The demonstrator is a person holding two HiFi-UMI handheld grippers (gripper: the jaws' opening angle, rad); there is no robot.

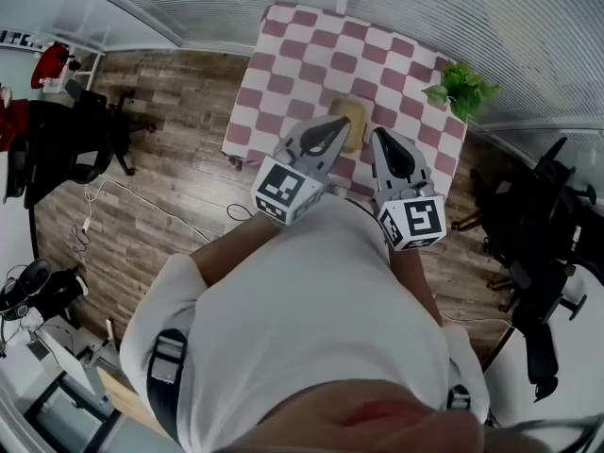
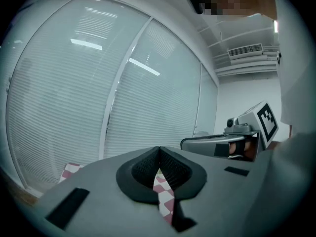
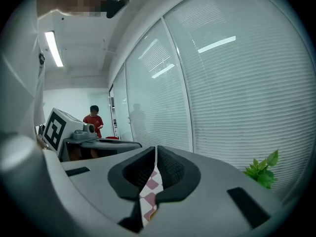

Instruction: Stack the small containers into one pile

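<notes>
L claw [image 2: 159,150] clenched, pads meeting at tips, nothing betw them; only pink-white checked cloth [image 2: 163,191] visible thru slit below. R claw [image 3: 155,150] likewise clenched on nothing, same cloth [image 3: 150,191] thru its slit.

In head view, L claw [image 1: 335,132] and R claw [image 1: 381,143] held up off tabletop [image 1: 283,26], side by side in front of white shirt [image 1: 311,319]. Marker cubes toward body, tips pointing out over tabletop.

Tan container [image 1: 353,113] sitting on cloth toward near edge of tabletop, just beyond L claw tip and partly covered by it. One or several stacked: can't tell. Apart from both claws.

Green plant [image 1: 462,88] [image 3: 261,171] at tabletop's far R corner. Wood floor [image 1: 160,192] to L; black office chair [image 1: 66,144] at L, another [image 1: 533,225] at R. Blinds [image 2: 98,83] filling bkgd in both claw views. Person in red top [image 3: 94,118] standing far off in R claw view.
</notes>
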